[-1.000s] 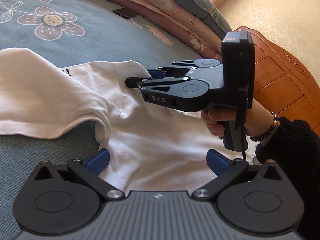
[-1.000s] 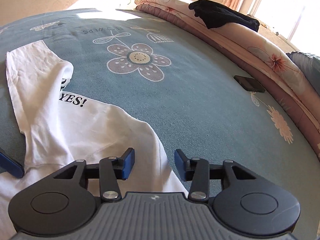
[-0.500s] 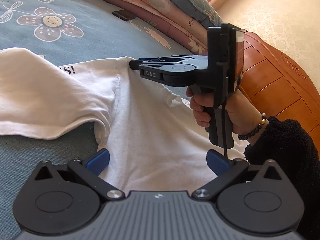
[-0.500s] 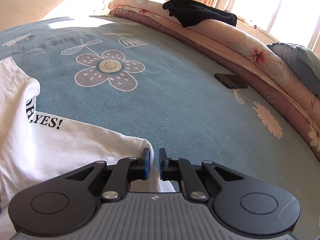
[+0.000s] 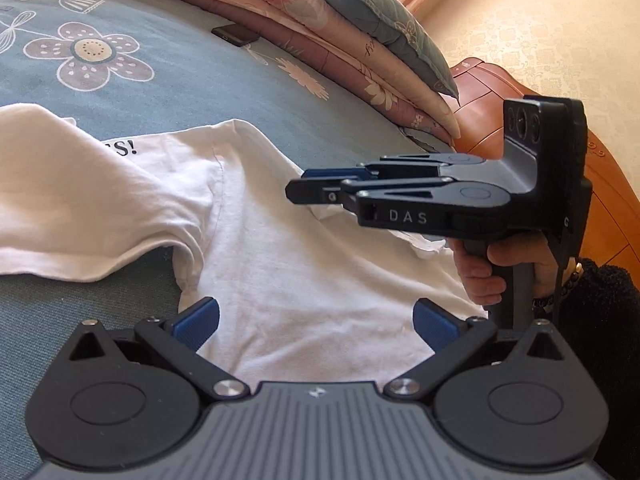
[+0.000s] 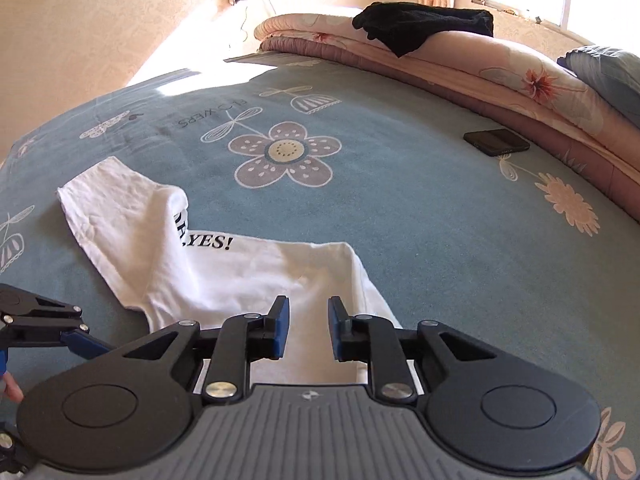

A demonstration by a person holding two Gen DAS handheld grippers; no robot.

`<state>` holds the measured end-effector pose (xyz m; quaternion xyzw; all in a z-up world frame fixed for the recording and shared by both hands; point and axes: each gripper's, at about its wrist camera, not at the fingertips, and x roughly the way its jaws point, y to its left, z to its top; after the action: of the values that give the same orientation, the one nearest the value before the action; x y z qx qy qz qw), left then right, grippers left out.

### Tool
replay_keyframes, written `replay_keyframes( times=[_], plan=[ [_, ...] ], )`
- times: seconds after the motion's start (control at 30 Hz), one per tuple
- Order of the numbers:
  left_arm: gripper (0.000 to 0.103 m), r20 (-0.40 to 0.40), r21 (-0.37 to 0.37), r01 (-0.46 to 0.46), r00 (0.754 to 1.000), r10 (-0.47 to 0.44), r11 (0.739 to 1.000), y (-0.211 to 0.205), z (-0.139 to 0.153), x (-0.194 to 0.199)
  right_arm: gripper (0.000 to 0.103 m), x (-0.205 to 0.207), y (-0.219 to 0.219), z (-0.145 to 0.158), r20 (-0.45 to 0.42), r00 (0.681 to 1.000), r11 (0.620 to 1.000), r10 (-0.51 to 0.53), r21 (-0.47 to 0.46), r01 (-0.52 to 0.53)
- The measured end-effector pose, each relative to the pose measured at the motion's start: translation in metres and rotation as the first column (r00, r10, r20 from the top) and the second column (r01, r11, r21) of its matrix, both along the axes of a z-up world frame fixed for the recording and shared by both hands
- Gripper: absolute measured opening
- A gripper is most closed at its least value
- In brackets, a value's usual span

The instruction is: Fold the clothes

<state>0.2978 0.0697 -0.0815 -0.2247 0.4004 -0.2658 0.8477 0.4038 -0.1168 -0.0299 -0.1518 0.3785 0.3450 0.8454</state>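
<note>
A white T-shirt (image 5: pixel 300 272) (image 6: pixel 256 272) with black "YES!" lettering lies partly folded on the blue flowered bedsheet (image 6: pixel 400 208). One side is turned over its front. My left gripper (image 5: pixel 316 320) stands open low over the shirt's near part, nothing between its pads. Its fingers (image 6: pixel 76 340) show at the left edge of the right wrist view. My right gripper (image 6: pixel 308 328) (image 5: pixel 304 190) hangs above the shirt's right edge with its jaws opening. A narrow gap shows between the blue pads; the cloth lies below them, not pinched.
A black phone (image 6: pixel 496 142) (image 5: pixel 236 34) lies on the sheet near folded floral quilts (image 6: pixel 460 64). A black garment (image 6: pixel 420 24) is draped on them, a grey pillow (image 5: pixel 372 20) beside. A wooden bed frame (image 5: pixel 520 96) rises on the right. A hand (image 5: pixel 480 276) holds the right gripper's handle.
The right gripper narrowed at the shirt's edge, then rose, rolled and drew back with its jaws parting again. The shirt's right edge now lies flatter. The left gripper kept still.
</note>
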Motion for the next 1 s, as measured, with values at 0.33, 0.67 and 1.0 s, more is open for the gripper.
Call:
replay_keyframes(
  times=[0.33, 0.67, 1.0],
  plan=[
    [0.102, -0.013, 0.022, 0.000, 1.000, 0.001, 1.000, -0.003, -0.004, 0.004, 0.026, 0.025, -0.008, -0.030, 0.156, 0.963, 0.957, -0.222, -0.153, 0.245],
    [0.102, -0.010, 0.016, 0.001, 1.000, -0.001, 1.000, -0.004, -0.003, 0.004, 0.029, 0.015, -0.018, -0.034, 0.025, 0.976, 0.973, -0.214, -0.082, 0.216],
    [0.102, -0.026, 0.010, 0.003, 1.000, -0.003, 1.000, -0.006, -0.005, 0.007, 0.039, 0.073, -0.034, -0.052, -0.057, 0.928, 0.926, -0.367, 0.065, 0.371]
  ],
)
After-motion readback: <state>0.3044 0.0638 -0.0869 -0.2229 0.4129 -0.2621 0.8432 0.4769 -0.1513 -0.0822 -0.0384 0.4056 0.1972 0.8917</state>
